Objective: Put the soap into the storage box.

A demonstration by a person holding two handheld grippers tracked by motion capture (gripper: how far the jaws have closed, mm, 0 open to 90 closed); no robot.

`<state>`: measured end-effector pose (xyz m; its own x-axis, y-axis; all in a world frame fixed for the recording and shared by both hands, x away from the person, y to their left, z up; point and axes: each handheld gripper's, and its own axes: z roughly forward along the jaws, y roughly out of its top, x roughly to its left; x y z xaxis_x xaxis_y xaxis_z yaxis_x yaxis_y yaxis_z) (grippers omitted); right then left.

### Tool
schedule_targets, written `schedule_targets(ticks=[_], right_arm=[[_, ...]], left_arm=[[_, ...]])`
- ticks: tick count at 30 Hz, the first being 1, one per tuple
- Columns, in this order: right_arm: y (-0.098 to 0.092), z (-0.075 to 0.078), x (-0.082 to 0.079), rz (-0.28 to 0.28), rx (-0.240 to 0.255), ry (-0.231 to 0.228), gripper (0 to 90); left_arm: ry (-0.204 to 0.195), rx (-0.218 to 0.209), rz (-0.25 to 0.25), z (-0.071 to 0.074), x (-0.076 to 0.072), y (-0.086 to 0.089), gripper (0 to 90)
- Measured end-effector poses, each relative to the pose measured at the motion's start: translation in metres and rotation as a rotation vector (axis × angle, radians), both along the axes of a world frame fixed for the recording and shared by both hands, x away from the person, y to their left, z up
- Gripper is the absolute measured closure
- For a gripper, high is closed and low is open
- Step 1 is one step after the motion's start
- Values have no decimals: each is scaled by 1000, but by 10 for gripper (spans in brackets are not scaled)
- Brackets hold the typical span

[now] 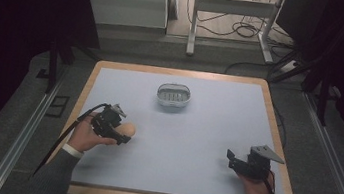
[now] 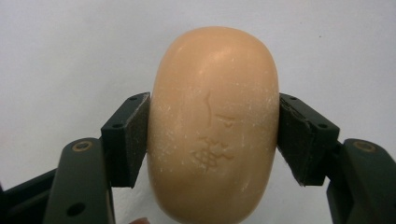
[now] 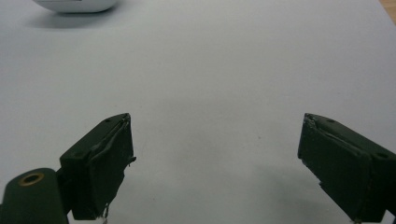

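Left gripper view shows the soap bar (image 2: 214, 126), oval and peach-coloured with a small pressed mark on its face, held between the two black jaws. The pads (image 2: 128, 142) press on its two long sides, so the left gripper (image 2: 214, 135) is pinching the soap firmly. Behind the bar is the pale blue table cover (image 2: 70, 46); I cannot tell from this view if the bar is already lifted or rests on the cover.

From the high view, the soap (image 1: 127, 129) is at the left front part of the table (image 1: 204, 146), at the tip of the left gripper (image 1: 122, 136), which the person's left hand (image 1: 86, 138) holds low over the surface. The white soap dish (image 1: 173, 96) stands well apart from it, near the far middle of the table, and it looks empty.

At the right front part, the right gripper (image 1: 229, 156) waits in the right hand (image 1: 254, 181). In the right gripper view its jaws are spread wide with nothing between them, and an edge of the dish (image 3: 74, 5) is visible at the top.

My judgement: the grasp is done. The carrying of the soap to the dish, the placing inside and the release are left.
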<state>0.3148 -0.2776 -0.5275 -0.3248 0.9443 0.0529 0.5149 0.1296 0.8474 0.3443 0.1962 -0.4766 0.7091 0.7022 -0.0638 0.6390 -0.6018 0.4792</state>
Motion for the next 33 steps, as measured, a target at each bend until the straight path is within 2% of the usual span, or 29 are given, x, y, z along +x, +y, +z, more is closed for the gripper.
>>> schedule_targets(ticks=[9, 33], right_arm=[[0, 0, 0, -1, -3, -4, 106], [0, 0, 0, -4, -5, -1, 107]], left_arm=[[-14, -5, -2, 7, 5, -5, 319], [-19, -4, 10, 13, 18, -7, 320]])
